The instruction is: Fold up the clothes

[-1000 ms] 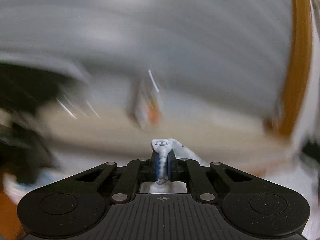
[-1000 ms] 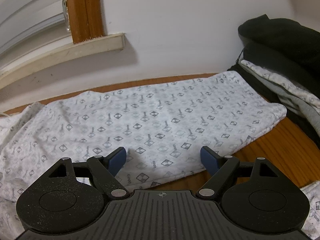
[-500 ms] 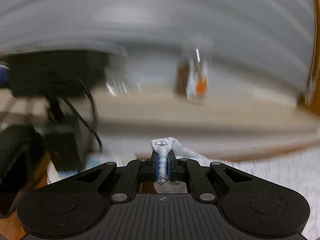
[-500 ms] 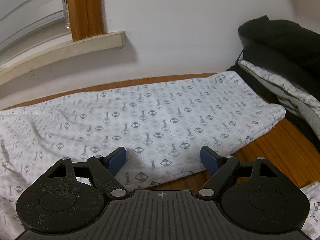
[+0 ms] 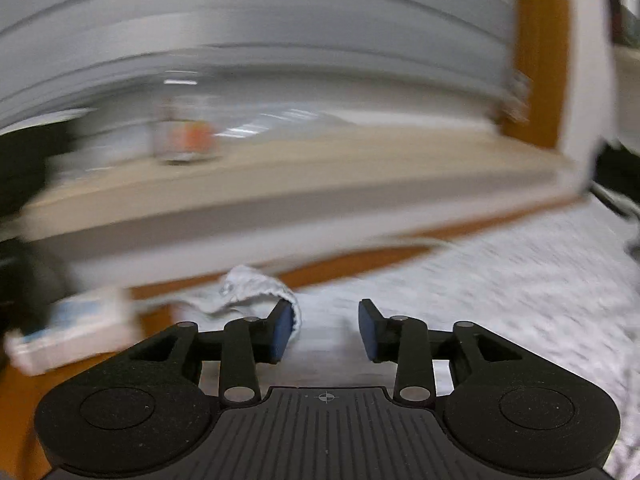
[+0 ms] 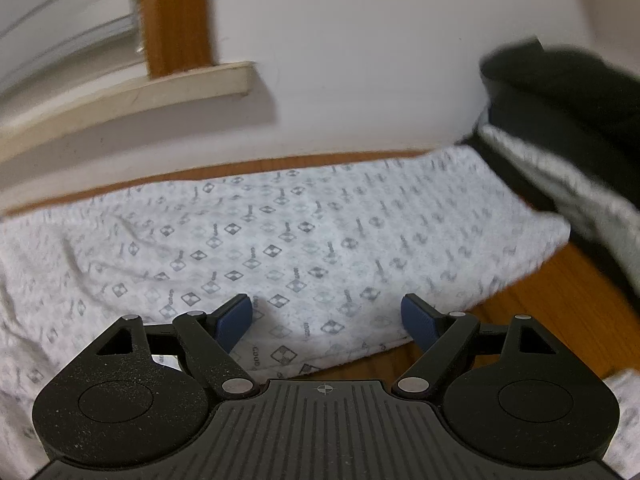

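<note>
A white garment with a grey diamond print lies spread flat on the wooden table, reaching from left to right under the wall. My right gripper is open just above the garment's near edge, nothing between its blue pads. In the blurred left wrist view the same garment stretches off to the right. My left gripper is open, and a bunched corner of the cloth rests against its left pad.
A pile of dark and grey clothes is heaped at the table's right end against the wall. A window sill and wooden frame run behind. A small white box lies at the left, a blurred item on the sill.
My left gripper, shut on the cloth corner before, has opened and let it go; its view swung right. The garment's left part now lies flatter. The right gripper stayed open and shifted slightly.
</note>
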Tool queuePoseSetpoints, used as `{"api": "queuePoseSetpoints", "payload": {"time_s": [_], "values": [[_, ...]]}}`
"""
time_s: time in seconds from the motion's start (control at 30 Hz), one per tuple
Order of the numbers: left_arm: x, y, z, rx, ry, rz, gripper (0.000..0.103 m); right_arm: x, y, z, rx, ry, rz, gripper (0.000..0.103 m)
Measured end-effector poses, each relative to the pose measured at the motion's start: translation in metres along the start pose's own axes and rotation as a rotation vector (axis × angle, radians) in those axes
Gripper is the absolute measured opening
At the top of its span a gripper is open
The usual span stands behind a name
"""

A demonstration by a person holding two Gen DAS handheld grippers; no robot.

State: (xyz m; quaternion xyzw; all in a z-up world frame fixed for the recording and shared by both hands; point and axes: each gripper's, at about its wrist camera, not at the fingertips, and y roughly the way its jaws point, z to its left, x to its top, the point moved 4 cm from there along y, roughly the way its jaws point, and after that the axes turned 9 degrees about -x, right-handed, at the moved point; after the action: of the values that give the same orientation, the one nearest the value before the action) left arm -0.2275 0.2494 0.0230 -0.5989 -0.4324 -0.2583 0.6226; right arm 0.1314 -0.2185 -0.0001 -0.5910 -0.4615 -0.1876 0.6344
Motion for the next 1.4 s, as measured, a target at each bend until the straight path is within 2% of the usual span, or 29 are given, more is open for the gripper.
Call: {"api": "queuePoseSetpoints", "payload": {"time_s": [0.1,0.17,0.23,0.43,0.67,0.77,0.8,1.03,1.13,1.23,1.37,1.4], "values": [[0.003,0.022,-0.038,-0.107,0.048,0.033,0.044,0.018,-0.008,0.015,0.049,-0.049,-0.056,0.072],[0.002,0.04,-0.052,-0.155,0.068,0.074,0.044,0.034,-0.001,0.026,0.113,-0.052,-0.051,0.059],[-0.003,0.056,-0.058,-0.177,0.084,0.124,0.043,0.045,0.014,0.037,0.131,-0.068,-0.019,0.057],[-0.006,0.062,-0.044,-0.21,0.098,0.149,0.043,0.061,0.074,0.049,0.127,-0.099,0.106,0.057],[0.004,0.068,-0.021,-0.214,0.096,0.122,0.038,0.076,0.107,0.037,0.106,-0.055,0.083,0.059],[0.008,0.069,-0.007,-0.193,0.066,0.122,0.03,0.079,0.117,0.031,0.074,-0.023,0.064,0.06],[0.009,0.066,0.0,-0.182,0.048,0.119,0.032,0.079,0.118,0.031,0.067,-0.017,0.057,0.06],[0.007,0.001,0.069,0.162,-0.011,0.042,0.032,0.074,0.117,0.031,0.045,0.0,0.024,0.064],[0.005,-0.032,0.092,0.243,-0.049,0.002,0.031,0.075,0.115,0.032,0.019,0.007,0.051,0.067],[0.001,-0.03,0.085,0.201,-0.052,0.007,0.032,0.078,0.104,0.04,-0.024,-0.053,0.068,0.07],[-0.003,-0.028,0.077,0.146,-0.057,0.015,0.047,0.078,0.065,0.053,0.056,-0.106,0.031,0.071],[-0.005,-0.027,0.074,0.132,-0.058,0.017,0.047,0.076,0.054,0.057,0.082,-0.113,0.02,0.072]]}}
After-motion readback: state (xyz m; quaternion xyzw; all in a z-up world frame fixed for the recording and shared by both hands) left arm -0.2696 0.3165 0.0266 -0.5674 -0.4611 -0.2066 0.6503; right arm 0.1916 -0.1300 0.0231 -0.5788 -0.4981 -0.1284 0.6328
